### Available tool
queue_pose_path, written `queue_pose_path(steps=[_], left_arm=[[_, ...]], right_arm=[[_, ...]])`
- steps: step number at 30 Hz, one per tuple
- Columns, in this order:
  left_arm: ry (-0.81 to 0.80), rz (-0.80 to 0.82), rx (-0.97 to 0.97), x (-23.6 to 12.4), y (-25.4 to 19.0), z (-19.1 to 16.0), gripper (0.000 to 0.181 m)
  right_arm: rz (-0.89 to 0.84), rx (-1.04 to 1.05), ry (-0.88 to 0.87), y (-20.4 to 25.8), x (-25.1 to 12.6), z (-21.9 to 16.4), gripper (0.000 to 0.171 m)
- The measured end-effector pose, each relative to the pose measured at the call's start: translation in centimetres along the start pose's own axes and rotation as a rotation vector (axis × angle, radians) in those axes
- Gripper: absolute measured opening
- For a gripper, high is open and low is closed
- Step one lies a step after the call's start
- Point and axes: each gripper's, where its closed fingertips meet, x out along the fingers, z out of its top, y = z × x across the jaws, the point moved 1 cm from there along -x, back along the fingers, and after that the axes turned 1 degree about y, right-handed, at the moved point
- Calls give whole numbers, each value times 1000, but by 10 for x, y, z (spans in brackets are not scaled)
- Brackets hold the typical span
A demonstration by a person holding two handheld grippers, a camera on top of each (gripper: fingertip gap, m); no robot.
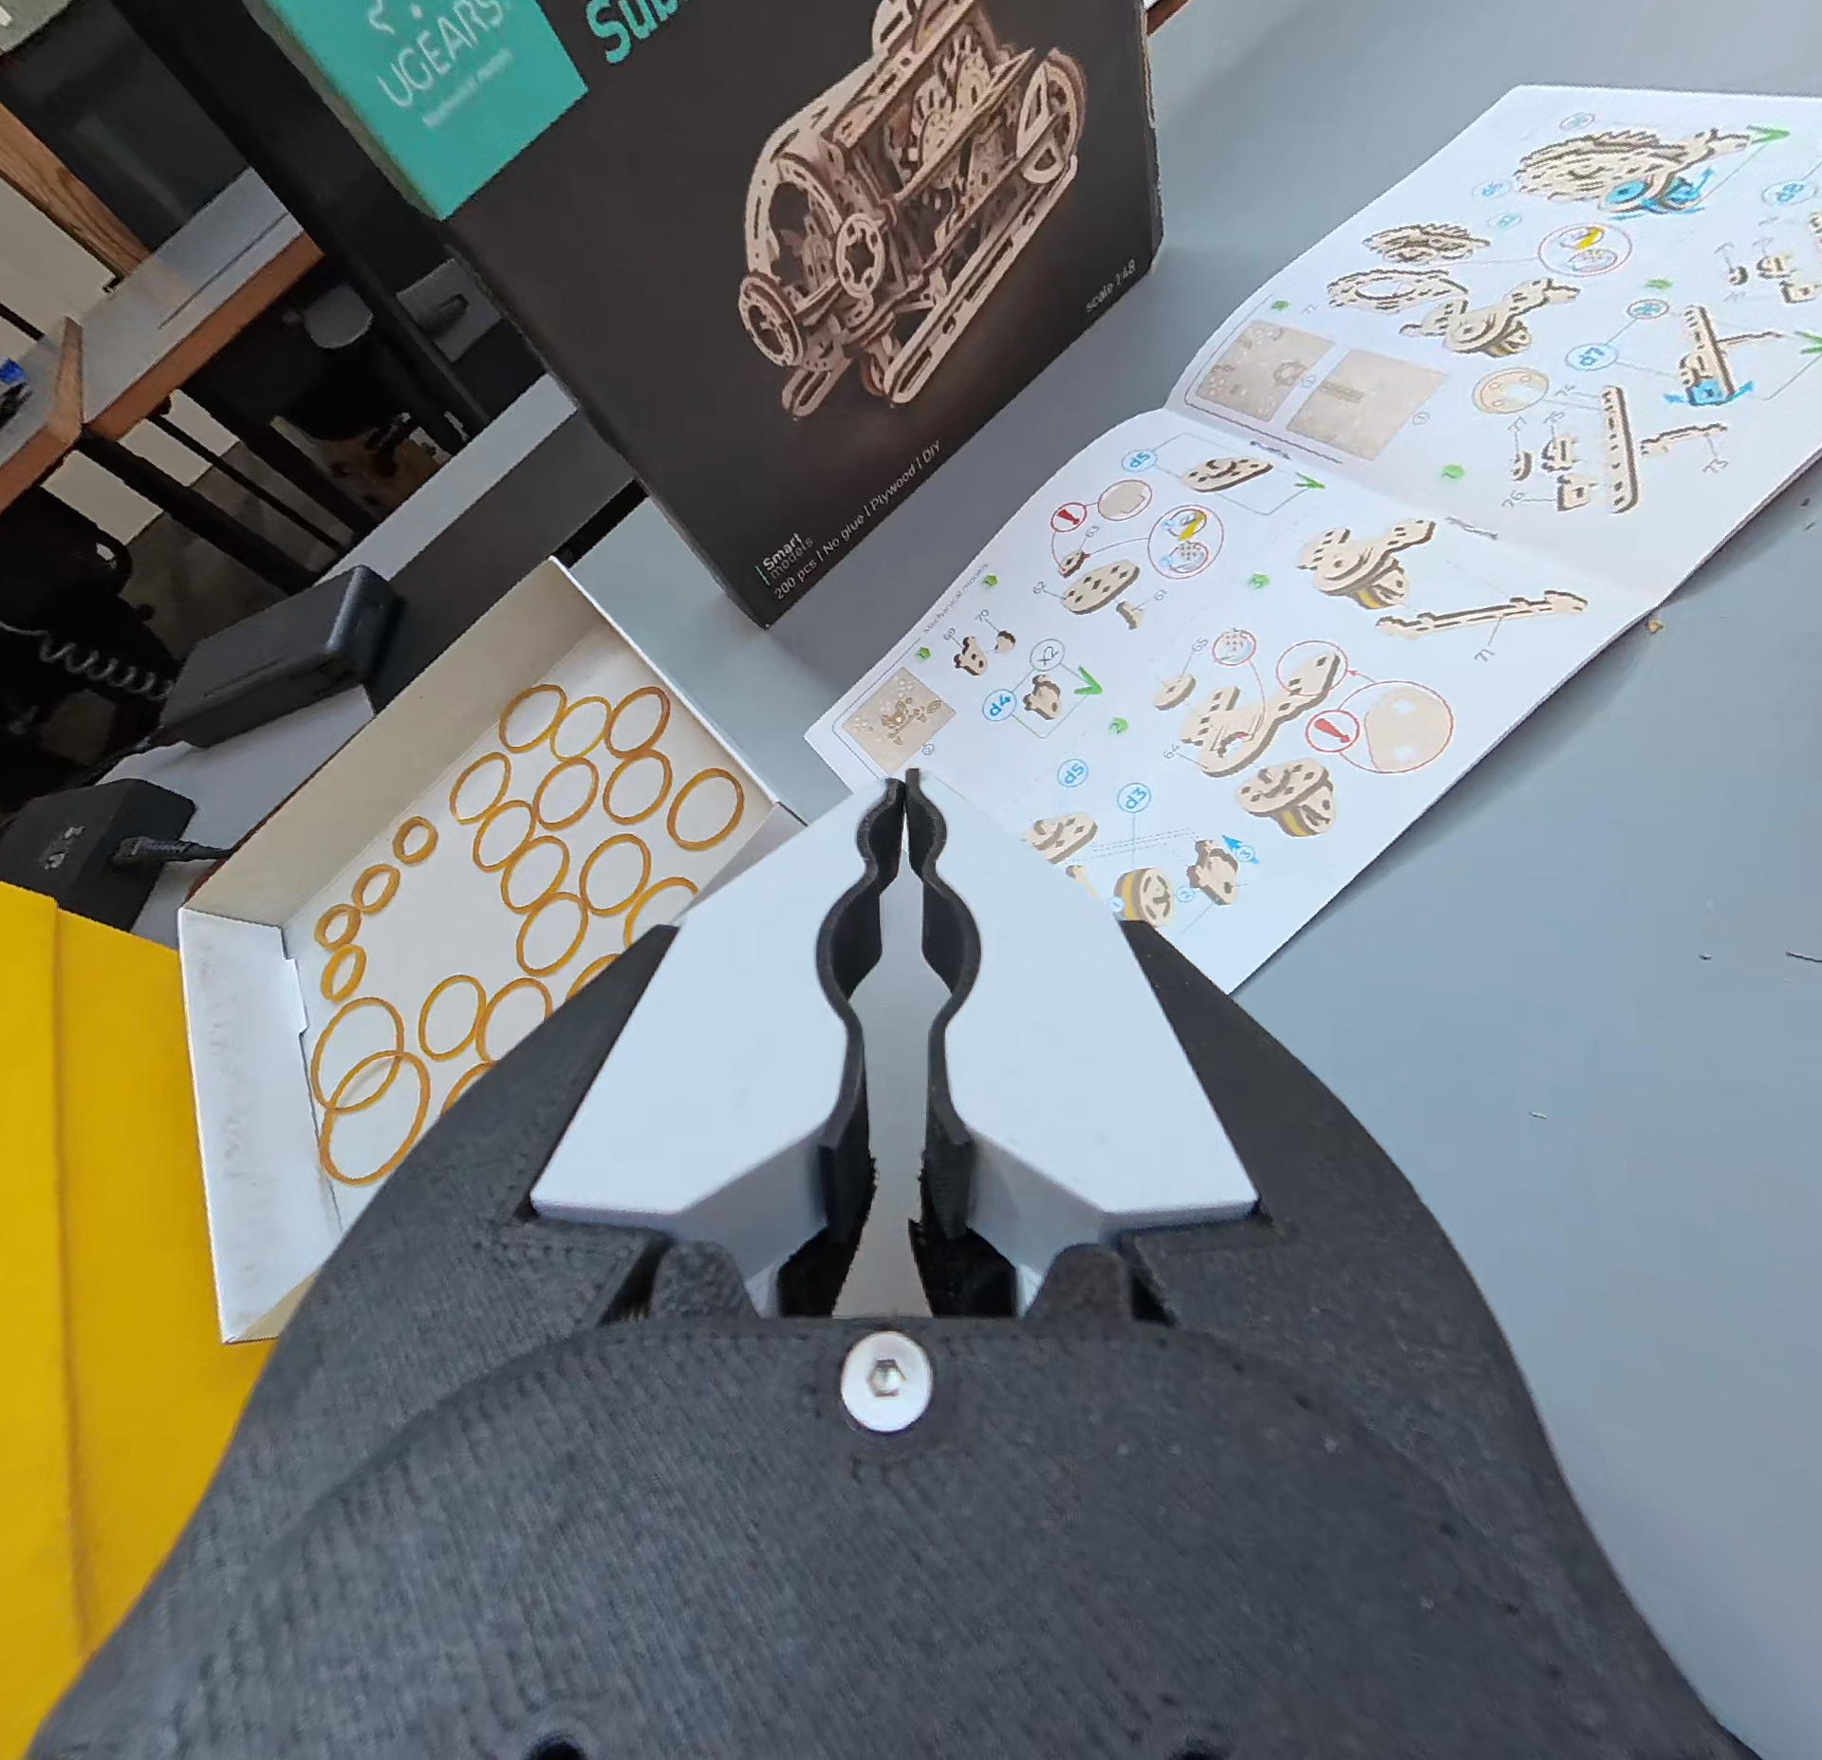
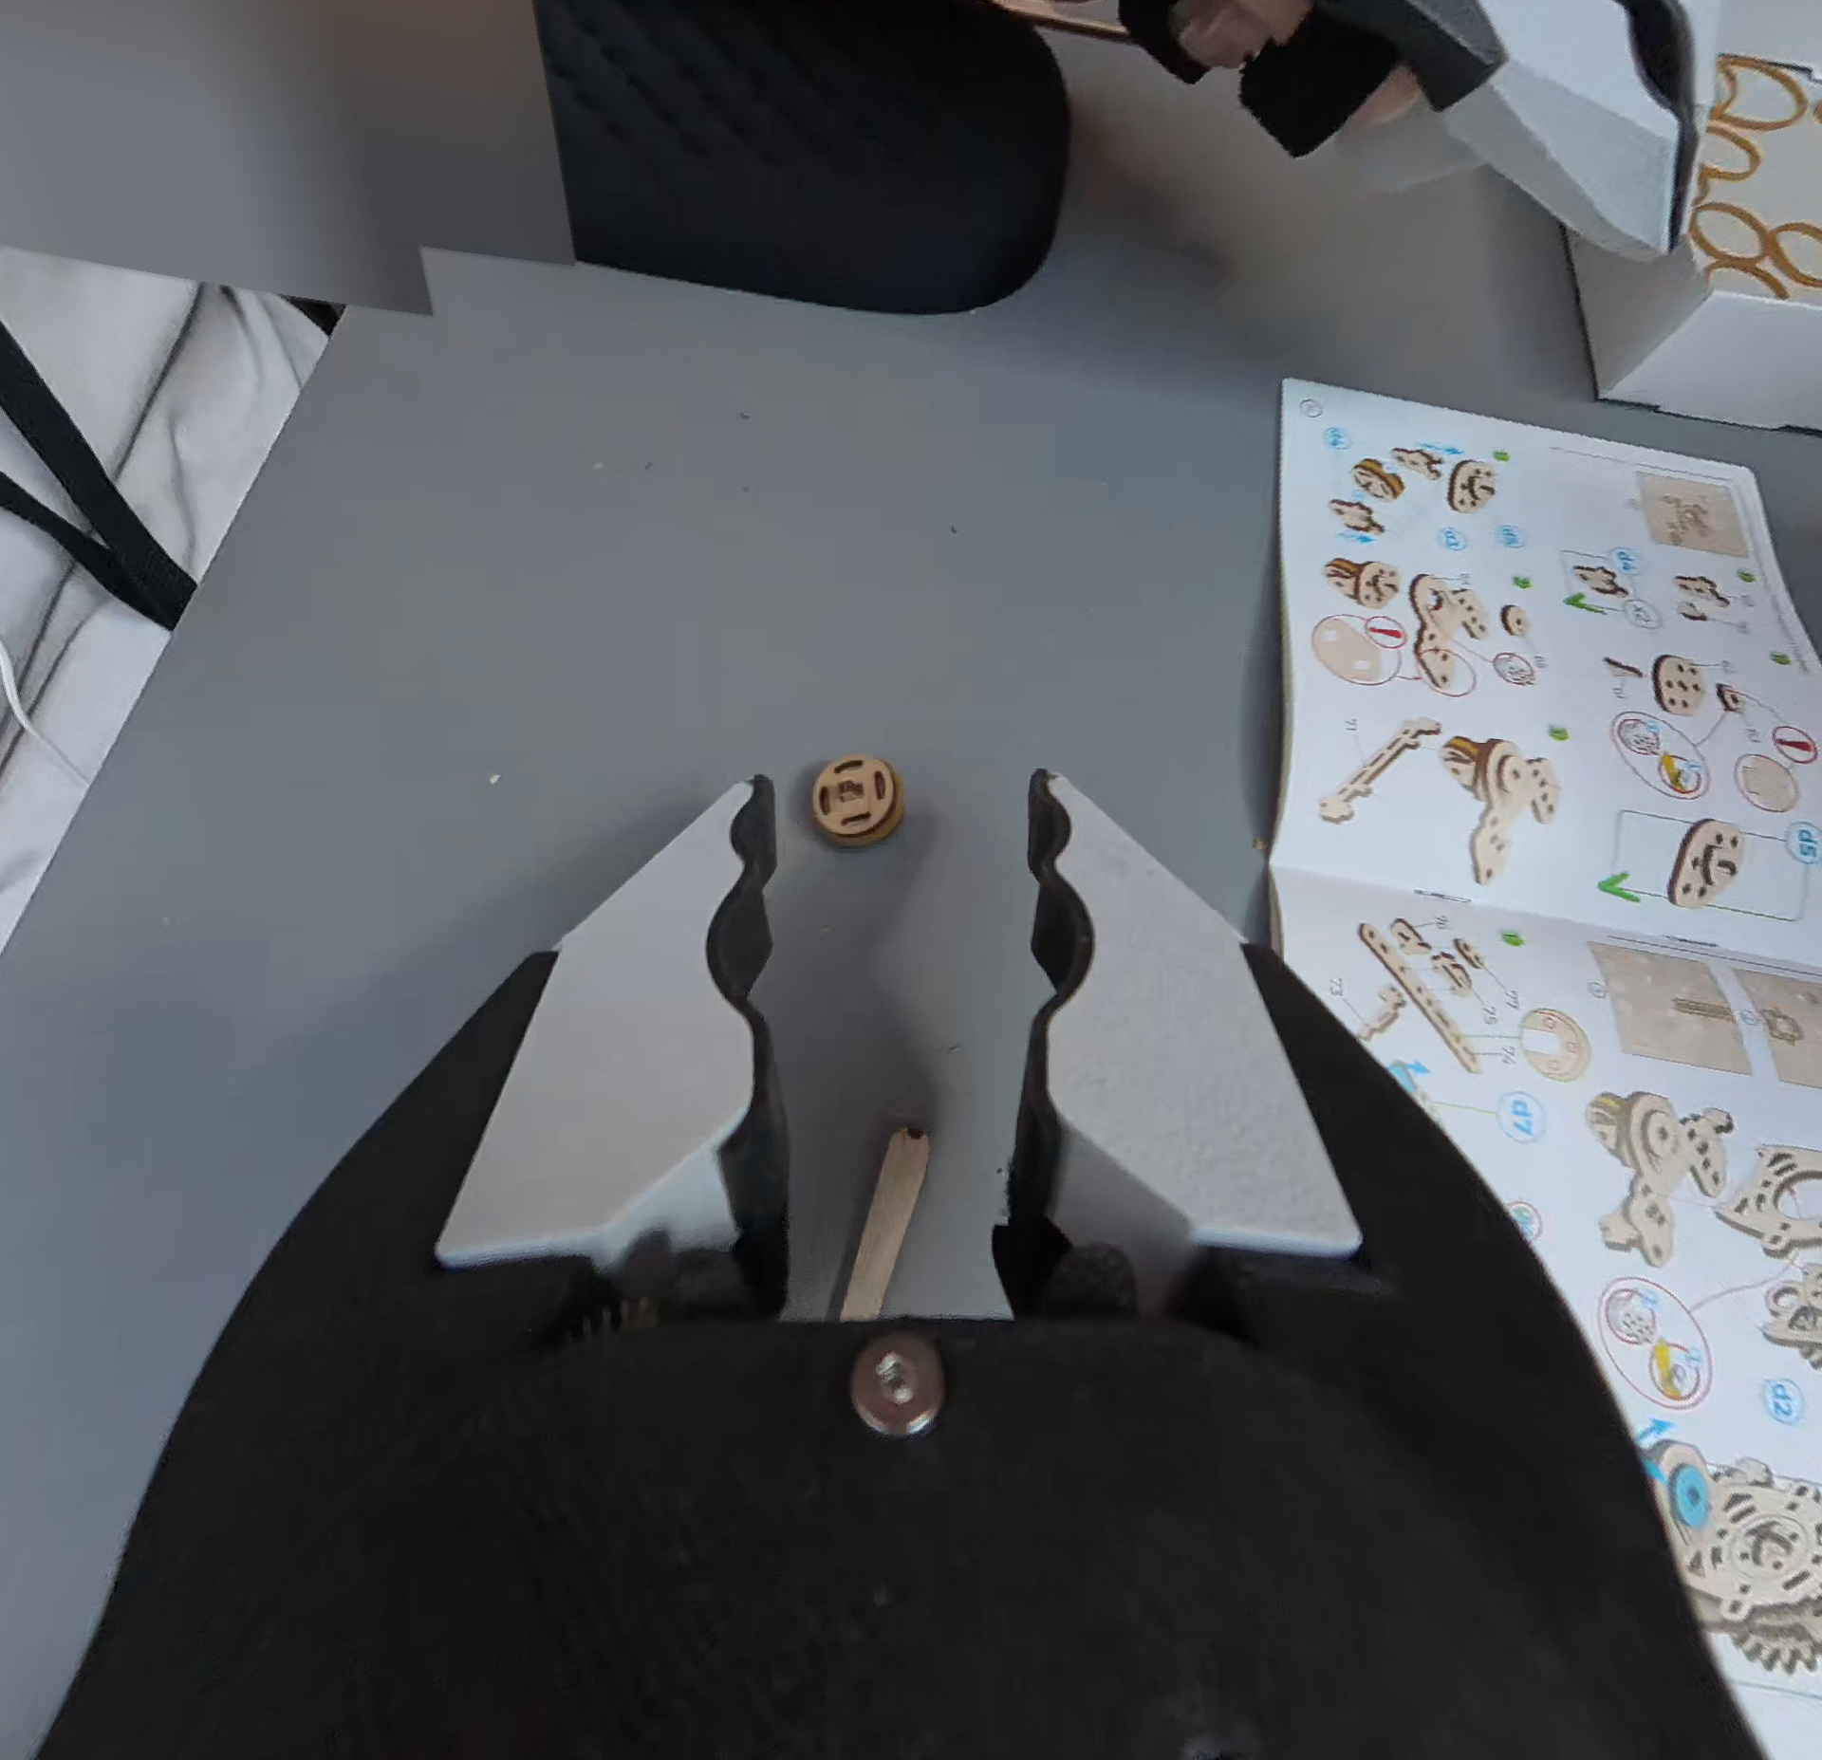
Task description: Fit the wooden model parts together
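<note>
Yellow sheet (image 1: pixel 89 1171) fills the lower left of the left wrist view, cut off by the frame edge. Right of it sits a shallow white tray (image 1: pixel 237 1072) of rubber bands (image 1: pixel 552 855), its near corner hidden behind the left gripper (image 1: pixel 907 796), whose jaws are closed tip to tip on nothing. Above stands the dark kit box (image 1: pixel 789 264), top cropped, and to the right the open instruction sheet (image 1: pixel 1380 549) runs off the frame on the grey surface (image 1: pixel 1528 1121).

In the right wrist view, a blurred patch covers the upper left. The right gripper (image 2: pixel 897 796) holds its jaws apart and empty. The round wooden disc (image 2: pixel 856 799) lies on the surface between the tips, nearer the left one, seemingly not touching. Lower, a wooden stick (image 2: pixel 887 1220) lies between the fingers, its near end hidden by the gripper body. A hand (image 2: pixel 1213 7) grips the other tool at upper right, partly blocking the tray.
</note>
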Motion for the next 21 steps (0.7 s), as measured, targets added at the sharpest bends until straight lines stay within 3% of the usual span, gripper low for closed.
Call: queue_pose_path(steps=[6, 8, 15, 21], left_arm=[[-2, 7, 42, -1, -4, 2, 0], [-9, 10, 35, -1, -3, 3, 0], [-23, 26, 25, -5, 3, 5, 0], [-16, 12, 23, -5, 1, 4, 0]], right_arm=[[38, -13, 70, 8, 14, -10, 43], [24, -30, 92, 7, 14, -13, 20], [-185, 23, 88, -34, -25, -21, 19], [-211, 173, 158, -48, -48, -57, 19]])
